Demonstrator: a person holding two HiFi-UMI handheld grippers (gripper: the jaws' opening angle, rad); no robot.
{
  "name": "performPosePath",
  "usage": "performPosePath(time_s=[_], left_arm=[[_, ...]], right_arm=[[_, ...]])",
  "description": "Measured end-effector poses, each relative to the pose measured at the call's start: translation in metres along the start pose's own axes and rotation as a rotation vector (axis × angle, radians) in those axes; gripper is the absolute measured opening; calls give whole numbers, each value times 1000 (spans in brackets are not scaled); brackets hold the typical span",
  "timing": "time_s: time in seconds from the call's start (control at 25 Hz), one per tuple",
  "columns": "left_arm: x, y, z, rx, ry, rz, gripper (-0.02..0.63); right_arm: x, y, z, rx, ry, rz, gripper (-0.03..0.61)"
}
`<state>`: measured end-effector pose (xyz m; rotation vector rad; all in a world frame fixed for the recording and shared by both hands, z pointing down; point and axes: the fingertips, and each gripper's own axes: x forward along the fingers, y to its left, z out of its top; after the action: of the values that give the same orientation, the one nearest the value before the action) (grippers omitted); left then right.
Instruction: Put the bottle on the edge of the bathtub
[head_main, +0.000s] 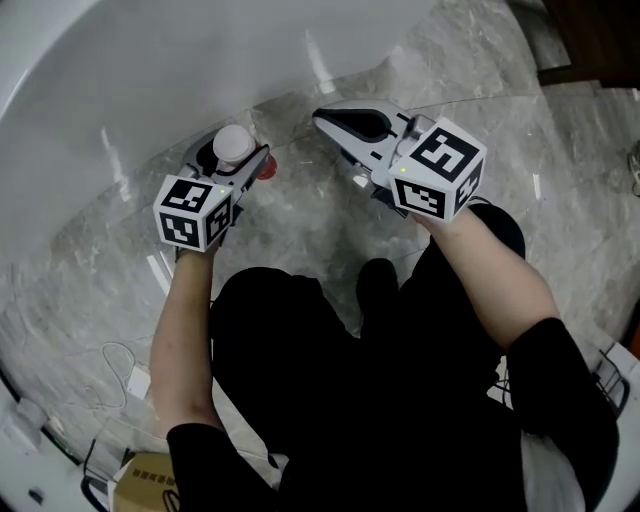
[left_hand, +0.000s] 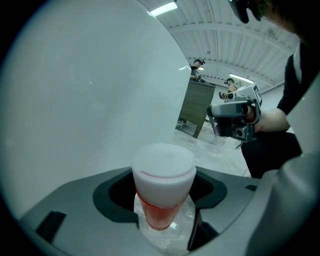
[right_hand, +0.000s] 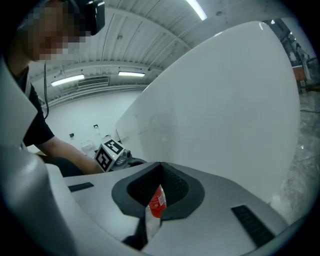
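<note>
On my left the bathtub fills the view, its white outer wall bulging up past both grippers. I can't make out its rim clearly, so I judge the edge lies above and to the left of my hold.

The left gripper is clamped on the bottle — jaws pinching the clear neck just under the white cap, with red liquid showing below. The bottle stands roughly upright, cap toward me, low beside the tub wall and over the marble floor. That is the relation the next move turns on. The bottle sits in the left gripper close to the wall, so I reckon the lift goes up along that wall with the axis kept vertical.

Further right, the right gripper has its jaws together on nothing, tips pointing toward the bottle — near it, but apart.

Nothing stands between bottle and tub. The curving wall itself is what I'd have to clear.
</note>
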<state>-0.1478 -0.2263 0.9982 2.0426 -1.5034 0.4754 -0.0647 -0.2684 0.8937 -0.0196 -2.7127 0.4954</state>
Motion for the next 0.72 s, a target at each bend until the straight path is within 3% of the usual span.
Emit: performPosePath(time_s=[0.16, 0.32, 0.48, 0.72], left_arm=[[12, 8, -16, -1, 30, 10, 297], [28, 20, -38, -13, 74, 27, 298], [34, 35, -64, -16, 114, 40, 298], [51, 41, -78, 52, 151, 58, 298]], right_arm=[[3, 8, -7, 7, 17, 22, 28], [2, 11, -9, 94, -18, 80, 28], [8, 20, -19, 88, 15, 84, 28], [10, 18, -38, 88, 68, 87, 28]])
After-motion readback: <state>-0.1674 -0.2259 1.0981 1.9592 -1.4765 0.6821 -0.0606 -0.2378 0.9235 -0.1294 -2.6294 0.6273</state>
